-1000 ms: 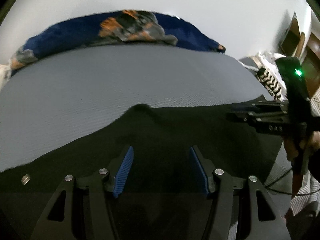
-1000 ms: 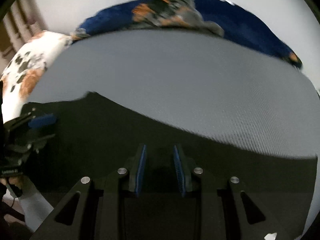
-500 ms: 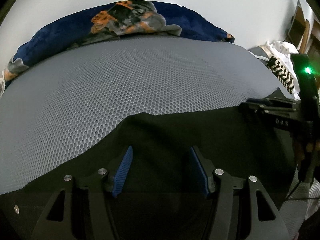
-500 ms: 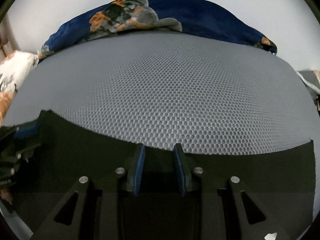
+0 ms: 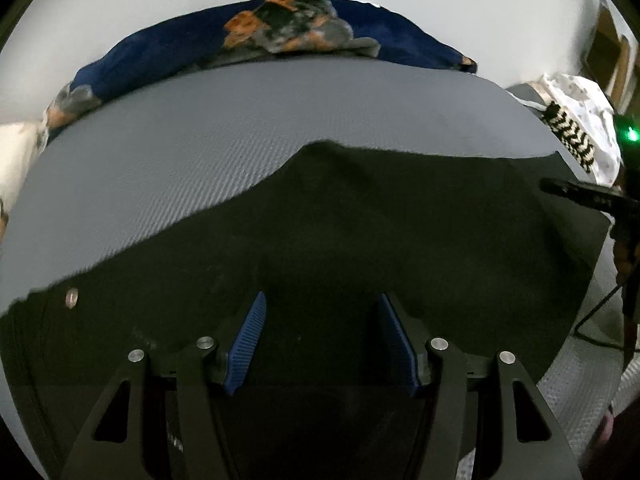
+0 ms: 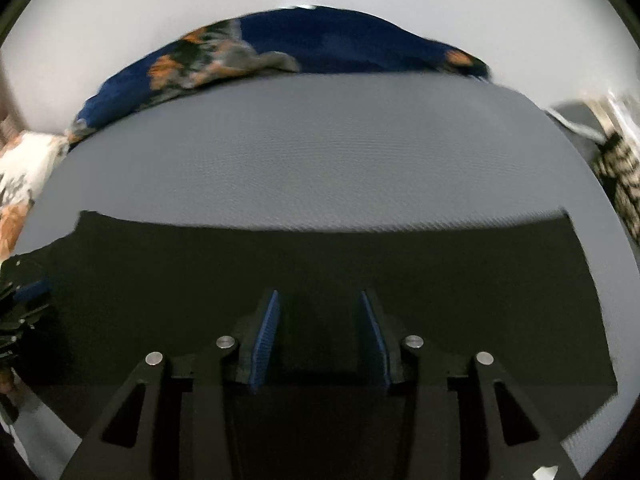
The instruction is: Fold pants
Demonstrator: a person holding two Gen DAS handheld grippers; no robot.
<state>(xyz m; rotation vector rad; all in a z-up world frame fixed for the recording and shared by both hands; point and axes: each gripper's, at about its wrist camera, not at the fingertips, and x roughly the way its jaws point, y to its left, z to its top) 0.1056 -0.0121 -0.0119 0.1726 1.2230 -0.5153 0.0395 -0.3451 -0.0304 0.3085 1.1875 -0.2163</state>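
Black pants point(image 5: 360, 220) lie spread on a grey mesh mat point(image 5: 200, 128); they also show in the right wrist view point(image 6: 320, 264). A silver button point(image 5: 72, 297) shows on the pants at the left. My left gripper point(image 5: 322, 304) is open just above the fabric, holding nothing. My right gripper point(image 6: 319, 300) is open over the pants, empty. The right gripper shows at the right edge of the left wrist view point(image 5: 588, 196), and the left gripper at the left edge of the right wrist view point(image 6: 20, 304).
A dark blue blanket with orange patches point(image 5: 280, 36) lies along the mat's far edge. White patterned cloth point(image 5: 580, 128) lies at the right. A floral cloth point(image 6: 20, 176) lies at the left. A cable point(image 5: 596, 316) runs at the right.
My right gripper opened and let go of the pants. Both grippers pulled back, so more of the pants shows. The pants' edge now lies farther up the mat.
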